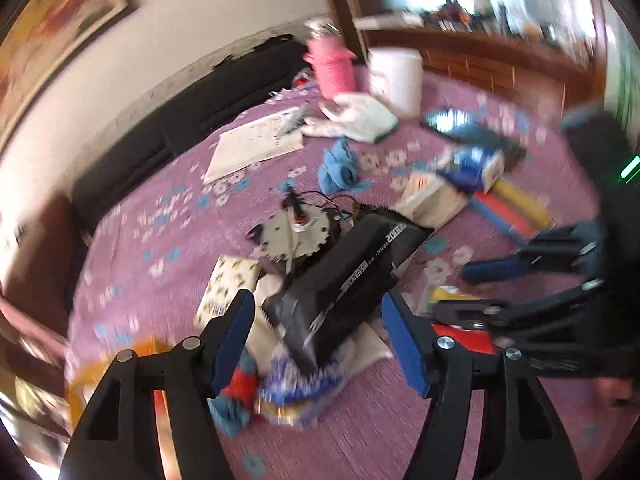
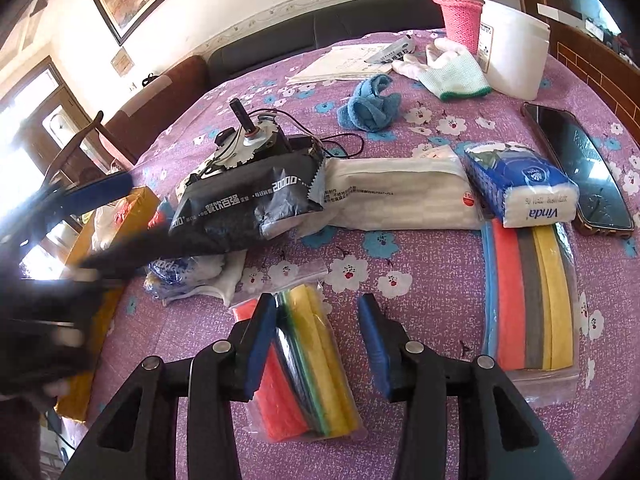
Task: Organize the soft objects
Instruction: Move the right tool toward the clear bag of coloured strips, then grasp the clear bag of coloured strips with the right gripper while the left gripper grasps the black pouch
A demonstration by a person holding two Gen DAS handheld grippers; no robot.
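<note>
The bagged sponge pack (image 2: pixel 308 360) lies flat on the purple cloth (image 2: pixel 420 280) between the right gripper (image 2: pixel 316 344)'s parted blue pads, one pad touching, not squeezed, so it looks set down. A second, longer sponge pack (image 2: pixel 528 296) rests just right of it. Beyond sit two blue tissue packs, one at (image 2: pixel 520 188). The left gripper (image 1: pixel 320 340) gapes wide over the black pouch (image 1: pixel 344 276), empty.

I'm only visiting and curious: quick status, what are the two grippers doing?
Left gripper open over the black packet. Right gripper open, bagged sponges between its jaws, right pad clear. Motor part under the packet.
</note>
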